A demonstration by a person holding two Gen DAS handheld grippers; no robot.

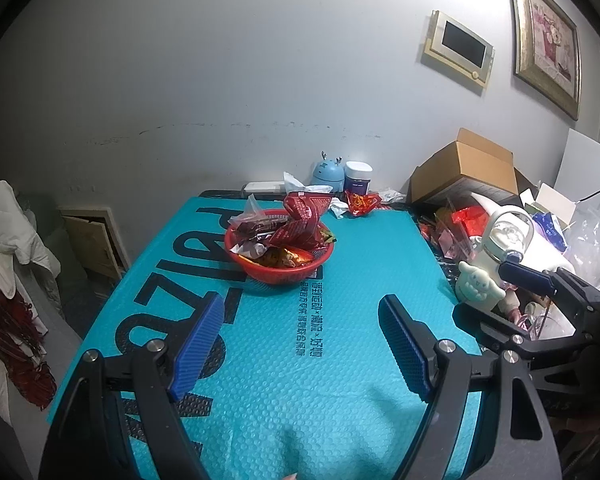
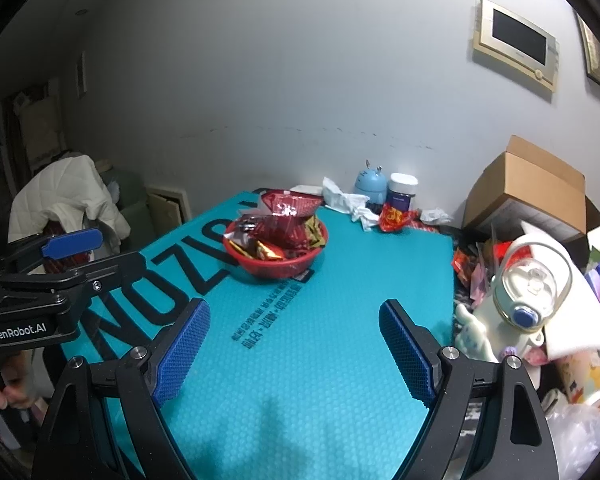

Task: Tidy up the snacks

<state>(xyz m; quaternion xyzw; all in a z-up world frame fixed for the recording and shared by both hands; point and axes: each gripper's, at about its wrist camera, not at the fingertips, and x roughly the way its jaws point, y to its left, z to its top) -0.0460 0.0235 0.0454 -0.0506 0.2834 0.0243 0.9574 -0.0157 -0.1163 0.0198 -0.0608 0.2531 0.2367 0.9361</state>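
Observation:
A red basket [image 1: 284, 270] [image 2: 278, 266] piled with red and yellow snack packets [image 1: 300, 220] [image 2: 284, 216] stands on the teal bubble mat [image 1: 340, 264] [image 2: 320, 320]. A loose red packet [image 1: 362, 203] [image 2: 394, 218] lies at the mat's far edge. My left gripper [image 1: 300, 344] is open and empty, held above the mat in front of the basket. My right gripper [image 2: 296, 344] is open and empty, also short of the basket. Each gripper shows at the side of the other's view: the right one in the left wrist view [image 1: 540, 284], the left one in the right wrist view [image 2: 60, 256].
A blue deer figure [image 1: 327, 172] and a white-lidded jar [image 1: 358, 178] stand by the wall with crumpled tissue [image 2: 352, 204]. At right are a cardboard box [image 1: 468, 168], a white bottle [image 1: 496, 256] [image 2: 528, 296] and piled clutter. A chair with a white jacket [image 2: 68, 196] stands at left.

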